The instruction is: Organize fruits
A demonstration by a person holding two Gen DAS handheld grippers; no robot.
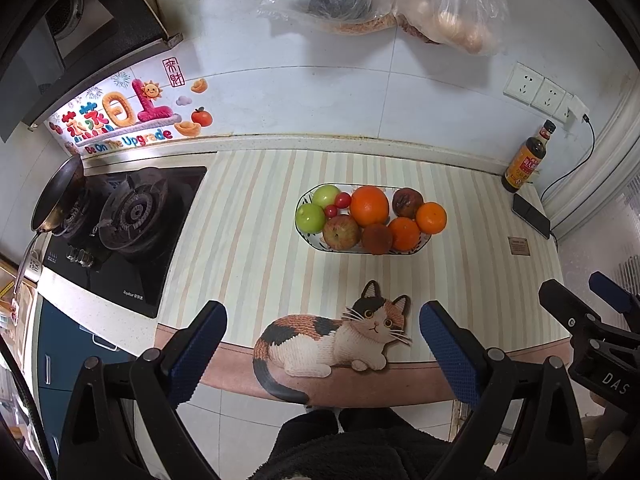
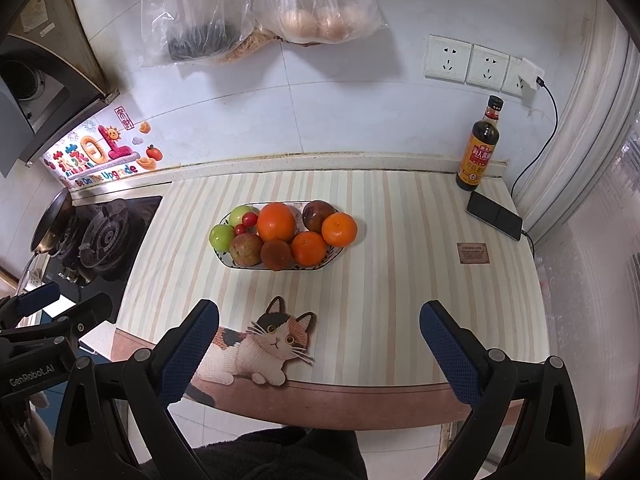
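We see both grippers, left [image 1: 322, 344] and right [image 2: 318, 344], spread wide and empty, short of the fruit plate [image 1: 320, 245] mid-mat [image 2: 400, 280]. Only the left view shows the pan handle [image 1: 24, 268]; stove [image 1: 132, 216] left, bottle [image 2: 480, 148] right.

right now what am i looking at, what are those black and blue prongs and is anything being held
Those prongs are two hand-held pinching tools, one in each of a person's hands, each carrying a wide-angle camera. One picture looks along the left tool, the other along the right tool. Both tools are open and hold nothing. Ahead, on the striped counter mat, sits a white oval dish of green apples, oranges and small red fruits. A dark sauce bottle stands near the wall, and a black phone lies beside it.
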